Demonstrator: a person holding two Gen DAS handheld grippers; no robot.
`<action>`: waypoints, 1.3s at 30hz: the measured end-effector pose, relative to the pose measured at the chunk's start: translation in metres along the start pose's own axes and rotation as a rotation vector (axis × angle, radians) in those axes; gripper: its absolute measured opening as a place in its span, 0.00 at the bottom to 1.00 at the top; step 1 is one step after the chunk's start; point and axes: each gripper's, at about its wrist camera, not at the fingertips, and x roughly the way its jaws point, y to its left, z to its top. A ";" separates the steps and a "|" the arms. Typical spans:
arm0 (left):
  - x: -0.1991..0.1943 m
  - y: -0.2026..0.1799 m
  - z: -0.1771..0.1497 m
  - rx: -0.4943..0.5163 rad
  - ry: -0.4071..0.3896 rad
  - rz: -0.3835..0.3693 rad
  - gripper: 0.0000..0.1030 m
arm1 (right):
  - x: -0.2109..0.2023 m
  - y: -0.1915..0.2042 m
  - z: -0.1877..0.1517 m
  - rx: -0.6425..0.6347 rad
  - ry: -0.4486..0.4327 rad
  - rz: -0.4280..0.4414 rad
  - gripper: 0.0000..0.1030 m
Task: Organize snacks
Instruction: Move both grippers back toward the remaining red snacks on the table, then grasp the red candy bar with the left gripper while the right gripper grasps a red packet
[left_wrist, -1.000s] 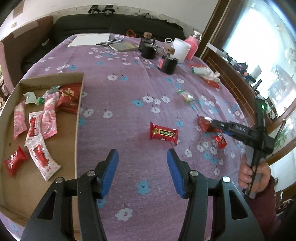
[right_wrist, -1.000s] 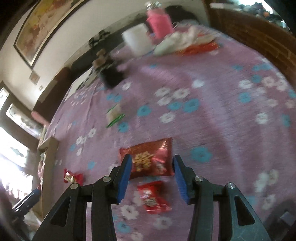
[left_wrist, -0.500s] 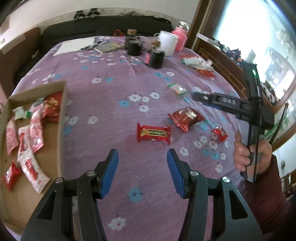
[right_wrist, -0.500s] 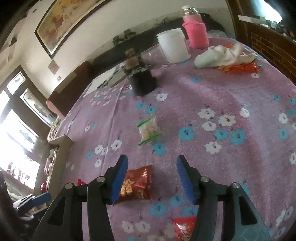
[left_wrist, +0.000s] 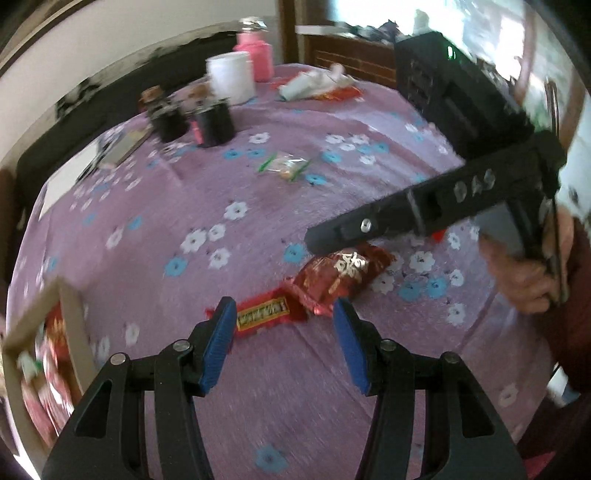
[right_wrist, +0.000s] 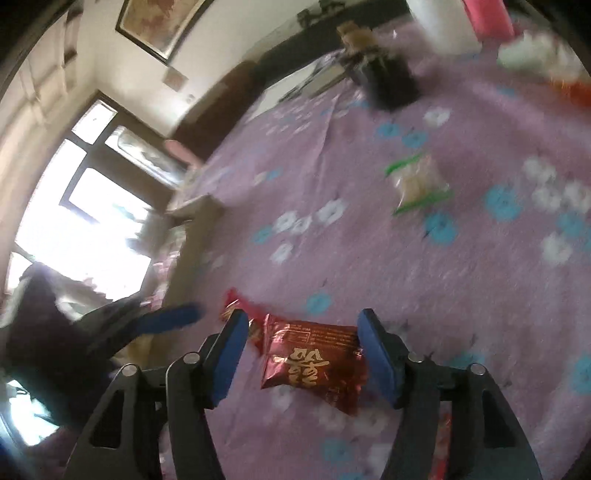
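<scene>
A red bar snack with a gold label (left_wrist: 263, 314) lies on the purple flowered tablecloth, just ahead of my open left gripper (left_wrist: 282, 325). A dark red foil snack bag (left_wrist: 338, 275) lies touching its right end. My open right gripper (right_wrist: 301, 345) hangs over that bag (right_wrist: 314, 363), with the bag between its blue pads. In the left wrist view the right gripper's black body (left_wrist: 424, 210) sits above the bag. A clear green-edged snack packet (left_wrist: 284, 166) lies farther back. The cardboard box (left_wrist: 74, 328) with several red and pink snacks is at the left.
Two black cups (left_wrist: 192, 122), a white jar (left_wrist: 231, 77), a pink bottle (left_wrist: 255, 55) and a white cloth (left_wrist: 314, 83) stand at the far side of the table. Papers (left_wrist: 92, 158) lie at the back left. A small red snack (left_wrist: 439, 234) lies under the right gripper's body.
Both grippers moved in toward the two red snacks. The right gripper came down over the foil bag. The left gripper closed in on the red bar. Both stay open.
</scene>
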 end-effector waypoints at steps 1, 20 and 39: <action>0.005 -0.002 0.003 0.030 0.009 0.004 0.51 | -0.003 -0.004 0.000 0.018 -0.015 -0.002 0.64; 0.021 0.004 -0.015 -0.135 0.101 -0.014 0.45 | -0.004 -0.002 0.001 -0.007 -0.057 -0.068 0.67; -0.031 0.036 -0.056 -0.416 -0.045 0.009 0.16 | 0.004 0.052 -0.056 -0.309 -0.008 -0.413 0.66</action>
